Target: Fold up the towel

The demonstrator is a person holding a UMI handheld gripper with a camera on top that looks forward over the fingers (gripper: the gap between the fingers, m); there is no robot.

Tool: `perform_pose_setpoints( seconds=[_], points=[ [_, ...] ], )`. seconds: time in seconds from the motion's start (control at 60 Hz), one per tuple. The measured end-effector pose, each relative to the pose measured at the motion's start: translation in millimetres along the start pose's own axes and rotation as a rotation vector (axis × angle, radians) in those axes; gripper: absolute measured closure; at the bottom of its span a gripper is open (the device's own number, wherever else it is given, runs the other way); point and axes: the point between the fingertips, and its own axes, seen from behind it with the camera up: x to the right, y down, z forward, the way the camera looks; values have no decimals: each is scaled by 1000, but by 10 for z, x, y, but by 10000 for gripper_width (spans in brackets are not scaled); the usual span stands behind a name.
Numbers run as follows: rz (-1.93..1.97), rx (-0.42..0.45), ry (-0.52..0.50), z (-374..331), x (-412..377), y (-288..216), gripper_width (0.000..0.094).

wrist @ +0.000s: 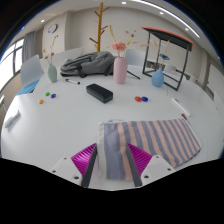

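Note:
A striped towel (150,138), with grey, blue and pinkish bands, lies on the white table (70,120), spreading to the right of my fingers. Its near left end runs down between the two fingers. My gripper (111,168) is low over the table's front edge. Its magenta pads (86,158) stand apart with the towel's end filling the gap between them. I cannot see the pads pressing on the cloth.
Beyond the towel stand a black box (99,92), a pink vase with flowers (120,68), a grey bag (88,64), a pale green vase (52,72) and a blue vase (158,77). Small coloured pieces (141,98) lie about. A black-framed stand (168,45) is at the far right.

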Motion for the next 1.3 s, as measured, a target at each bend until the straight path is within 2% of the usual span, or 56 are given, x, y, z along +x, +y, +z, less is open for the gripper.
perform_pose_setpoints(
  seconds=[0.017, 0.033, 0.067, 0.1, 0.2, 0.283, 0.4, 0.517, 0.65, 0.733, 0.85, 0.883, 0.9, 0.933, 0.967, 0.983, 1.017, 1.083, 1.233, 1.3],
  points=[
    [11, -5, -14, 1, -24, 6, 423],
    [18, -10, -15, 1, -19, 2, 568],
    [18, -5, 25, 10, 97, -31, 925],
    [49, -9, 73, 35, 169, -11, 910],
    [50, -49, 73, 4, 136, -12, 922],
    [82, -62, 41, -142, 66, -128, 927],
    [133, -22, -8, -486, 98, -530, 927],
    [144, 12, 10, -761, 538, -893, 924],
    [167, 19, 63, -847, 1261, -1033, 914],
    [182, 0, 117, -803, 1721, -932, 913],
    [199, -29, 142, -677, 2127, -734, 909],
    [193, -38, 136, -639, 2183, -681, 850],
    [187, -43, 131, -608, 2201, -650, 769],
    [177, -60, 128, -567, 2245, -577, 488],
    [168, -76, 139, -559, 2305, -524, 104],
    [158, -79, 143, -571, 2322, -515, 95],
    [136, -74, 147, -618, 2343, -521, 147],
    [99, -61, 145, -805, 2341, -557, 71],
    [74, -47, 66, -1576, 2033, -714, 88],
    [75, -37, 64, -2013, 1940, -803, 84]
  ],
)
